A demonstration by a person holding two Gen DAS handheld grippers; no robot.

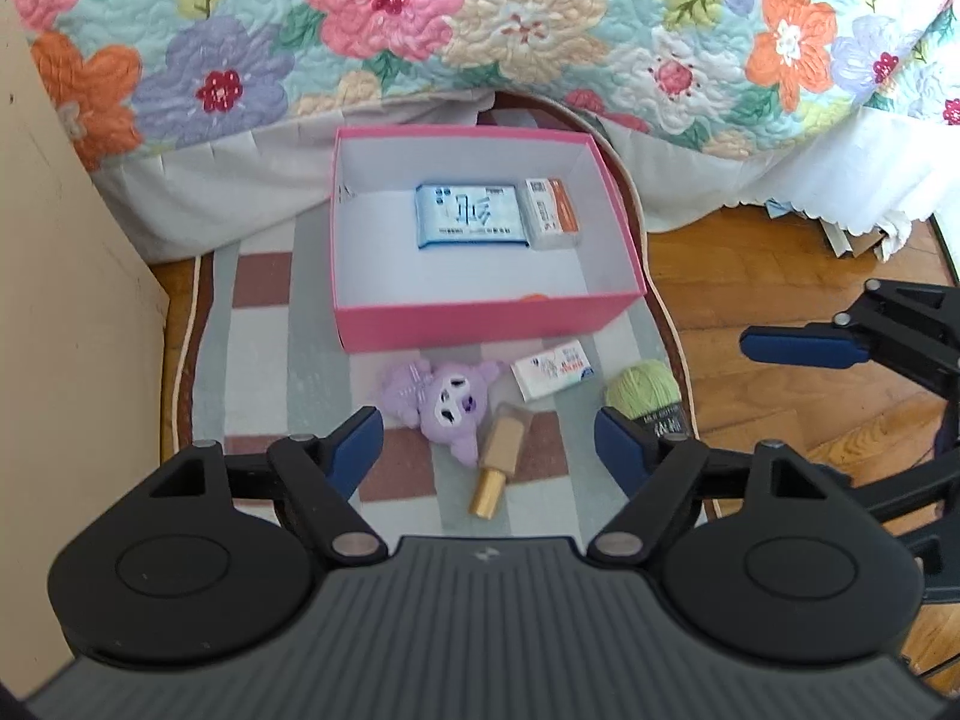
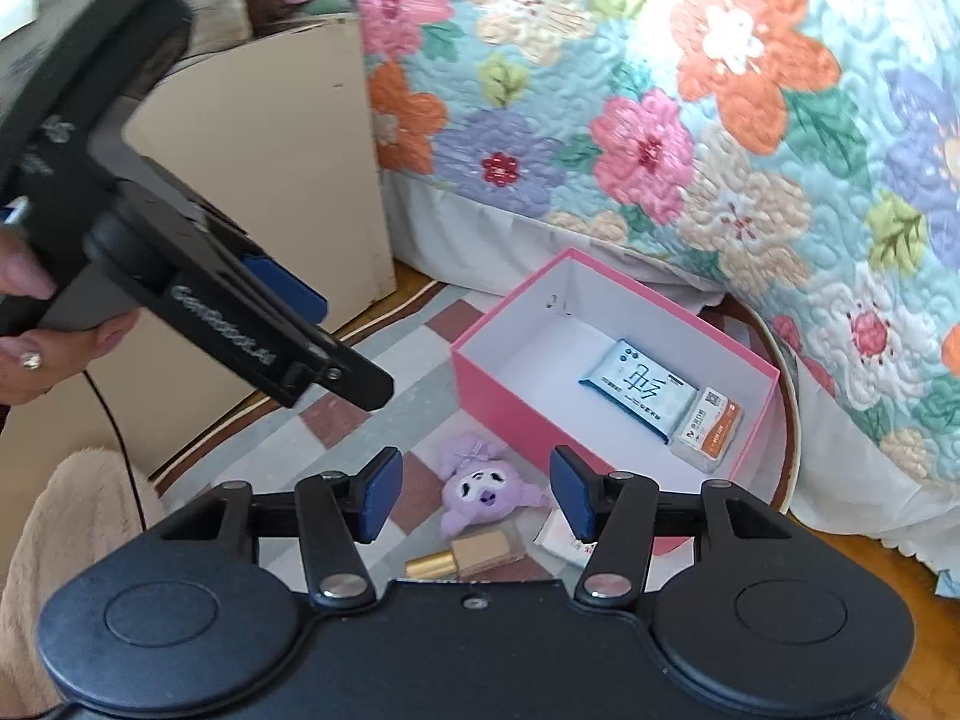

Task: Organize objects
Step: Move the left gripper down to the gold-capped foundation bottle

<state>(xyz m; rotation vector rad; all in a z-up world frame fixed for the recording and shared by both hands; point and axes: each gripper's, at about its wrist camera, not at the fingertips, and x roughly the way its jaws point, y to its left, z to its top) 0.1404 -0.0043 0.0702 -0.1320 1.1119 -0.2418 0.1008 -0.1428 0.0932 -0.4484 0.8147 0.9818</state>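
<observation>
Two packets in pink box (image 1: 480, 324); plush (image 1: 447, 402), bottle (image 1: 501, 462), carton (image 1: 555, 369), yarn (image 1: 645, 396) outside; left gripper (image 1: 487, 444), right gripper (image 2: 477, 495) spread, empty

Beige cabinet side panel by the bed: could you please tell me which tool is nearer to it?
Left. The left tool hangs right beside the beige cabinet side panel; the right tool sits farther off, on the left tool's other side.

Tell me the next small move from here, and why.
Probably lower the left tongs onto the purple plush and close. Both tongs are open and empty, the pink box already holds two packets, and the plush lies on the mat just ahead of the left tongs, with the gold bottle beside it.
</observation>
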